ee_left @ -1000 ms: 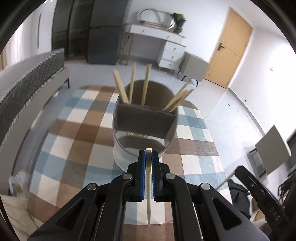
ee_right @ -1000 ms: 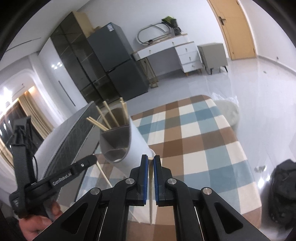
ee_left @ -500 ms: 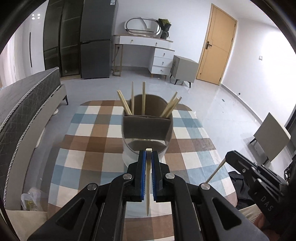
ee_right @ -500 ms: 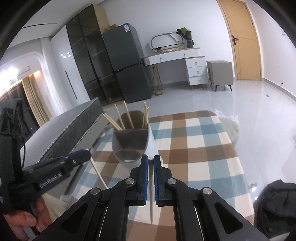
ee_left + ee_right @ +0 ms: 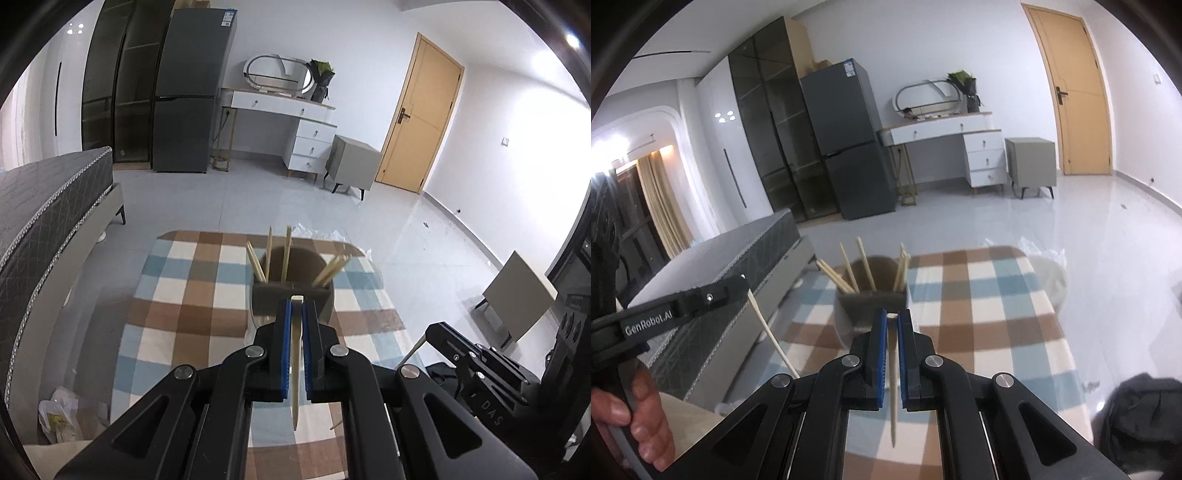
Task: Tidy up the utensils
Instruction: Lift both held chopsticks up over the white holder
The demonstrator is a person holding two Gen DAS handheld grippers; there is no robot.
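A round utensil holder [image 5: 293, 295] with pale outer walls and a dark grey divider stands on a glass table [image 5: 92, 332], toward its far edge, with a checked rug [image 5: 177, 295] showing through the glass below. The rear compartment holds several pale wooden chopsticks [image 5: 286, 254] standing upright or leaning outward: some to the left, some near the middle, a few splayed to the right. The front compartment's contents cannot be made out behind the fingers. The left gripper [image 5: 294, 325] is clenched on a single chopstick [image 5: 295, 369], its blunt end poking just above the blue pads [image 5: 282, 347] and its tapered tip hanging down past them, over the near part of the table. The right gripper [image 5: 892, 332] likewise clamps its own chopstick [image 5: 893, 387] between blue pads, tip pointing down. Both grippers angle downward toward the holder and hover on its near side, apart from it. In the right wrist view the left gripper enters from the left edge, gripped by a hand [image 5: 635, 417], with its chopstick slanting down and to the right. A grey bed [image 5: 48, 206] lies beyond the table's left edge.
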